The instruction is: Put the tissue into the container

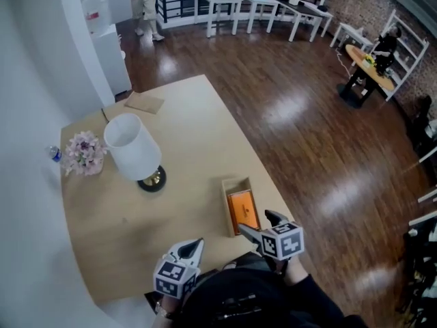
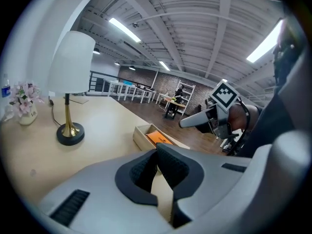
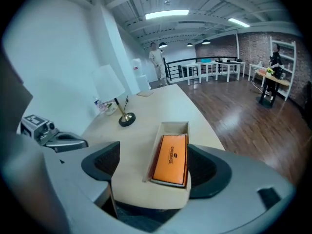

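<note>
Head view: the orange tissue pack lies inside the wooden container on the table; left gripper view: left gripper jaws pressed together, empty; right gripper view: right gripper jaws wide, container's near end showing between them.

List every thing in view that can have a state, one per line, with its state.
container: open on top, tissue pack inside.
tissue pack: lying flat in the container.
lamp: standing upright.
left claw: shut, empty.
right claw: open, jaws wide apart, gripping nothing.
</note>
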Demonstrator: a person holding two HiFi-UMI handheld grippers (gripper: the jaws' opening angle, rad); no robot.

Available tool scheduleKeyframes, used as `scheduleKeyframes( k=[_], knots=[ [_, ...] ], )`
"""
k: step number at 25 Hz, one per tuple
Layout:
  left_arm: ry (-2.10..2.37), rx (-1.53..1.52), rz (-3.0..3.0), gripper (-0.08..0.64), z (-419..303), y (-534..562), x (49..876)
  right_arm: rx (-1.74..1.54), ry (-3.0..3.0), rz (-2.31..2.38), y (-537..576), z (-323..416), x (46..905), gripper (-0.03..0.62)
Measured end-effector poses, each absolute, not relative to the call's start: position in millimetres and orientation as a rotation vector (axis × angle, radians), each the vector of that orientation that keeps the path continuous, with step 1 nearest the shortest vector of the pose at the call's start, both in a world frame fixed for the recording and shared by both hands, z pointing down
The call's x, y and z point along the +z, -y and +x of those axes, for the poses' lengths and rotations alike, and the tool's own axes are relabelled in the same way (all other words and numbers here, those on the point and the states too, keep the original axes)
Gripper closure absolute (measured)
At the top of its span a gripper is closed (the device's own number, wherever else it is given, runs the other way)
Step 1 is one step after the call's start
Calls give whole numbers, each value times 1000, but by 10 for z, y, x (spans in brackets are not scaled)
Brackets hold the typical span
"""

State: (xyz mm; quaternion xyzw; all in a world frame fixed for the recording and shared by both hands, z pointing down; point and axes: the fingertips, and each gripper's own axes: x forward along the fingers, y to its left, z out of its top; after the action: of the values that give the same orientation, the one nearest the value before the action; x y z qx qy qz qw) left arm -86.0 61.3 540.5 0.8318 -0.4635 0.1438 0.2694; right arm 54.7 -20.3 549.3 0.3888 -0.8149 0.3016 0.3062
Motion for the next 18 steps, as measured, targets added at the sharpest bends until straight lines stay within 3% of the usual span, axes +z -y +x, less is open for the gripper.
scheduleKeyframes(
  k=[2,3,6,7,18],
  knots=[
    [1213,389,2264,577,-787,-612,5454,777,2145,985,-11,575,5512,171],
    [1199,391,2271,577,-766,-616,5474,774,2142,965,-108,579,5542,236],
    [1185,403,2279,575,-704,-632,5477,781,2169,888,-320,583,5611,520],
    [1192,409,2276,577,-682,-634,5463,788,2187,861,-345,586,5618,572],
    [1370,451,2153,577,-498,-522,5413,741,2344,685,-26,743,5551,595]
  ],
)
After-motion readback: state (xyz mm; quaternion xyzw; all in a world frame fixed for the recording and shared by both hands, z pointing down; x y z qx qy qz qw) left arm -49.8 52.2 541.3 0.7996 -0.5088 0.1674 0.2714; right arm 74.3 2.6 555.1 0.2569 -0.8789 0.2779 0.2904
